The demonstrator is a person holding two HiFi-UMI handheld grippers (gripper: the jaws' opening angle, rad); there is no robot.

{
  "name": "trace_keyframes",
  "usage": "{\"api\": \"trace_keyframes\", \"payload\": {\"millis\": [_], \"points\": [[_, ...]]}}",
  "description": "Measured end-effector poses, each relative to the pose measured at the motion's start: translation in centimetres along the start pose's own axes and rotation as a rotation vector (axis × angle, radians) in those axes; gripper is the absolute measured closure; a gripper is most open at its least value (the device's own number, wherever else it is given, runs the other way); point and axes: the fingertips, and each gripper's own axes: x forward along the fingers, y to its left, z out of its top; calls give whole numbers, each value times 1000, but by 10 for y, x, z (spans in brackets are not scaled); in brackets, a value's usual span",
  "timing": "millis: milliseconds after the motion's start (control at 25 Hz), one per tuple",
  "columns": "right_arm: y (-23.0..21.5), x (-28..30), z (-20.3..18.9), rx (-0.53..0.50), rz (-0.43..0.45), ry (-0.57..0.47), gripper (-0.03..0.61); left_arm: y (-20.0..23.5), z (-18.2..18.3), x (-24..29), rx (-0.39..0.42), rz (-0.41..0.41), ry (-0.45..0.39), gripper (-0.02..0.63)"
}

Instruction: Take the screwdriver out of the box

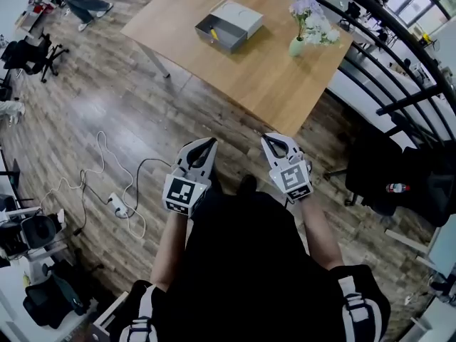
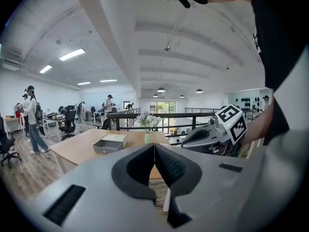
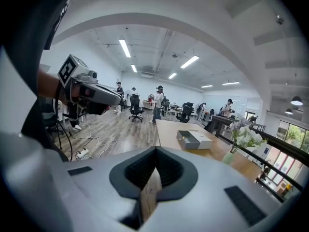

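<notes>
Left tool (image 1: 211,142) and right tool (image 1: 265,140) are both pinched together with nothing between them, held close to the body over the wood floor (image 1: 121,98), well apart from the tabletop (image 1: 278,91). On it sits the grey box (image 1: 239,20), its drawer open, near a flower vase (image 1: 298,43). There's a yellow speck (image 1: 212,33) in the drawer, possibly the screwdriver, but it's too small to tell.

Large open-plan office, swivel chairs (image 1: 32,54), ceiling strip lights (image 3: 125,48), wood floor (image 1: 92,112), wooden table (image 1: 285,84)
</notes>
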Motion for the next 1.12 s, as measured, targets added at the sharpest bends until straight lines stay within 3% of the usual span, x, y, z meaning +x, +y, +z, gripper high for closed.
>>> {"api": "trace_keyframes", "payload": {"millis": [160,320,840,1120], "points": [[-2,16,8,12,5,-3,554,21,-2,2,-10,5,4,592],[3,40,16,-40,24,16,554,47,-5,-1,-28,10,4,592],[15,115,57,-21,12,46,554,136,-5,-3,-33,-15,3,592],[28,148,67,-150,8,94,554,169,-9,-1,-34,-40,6,591]]}}
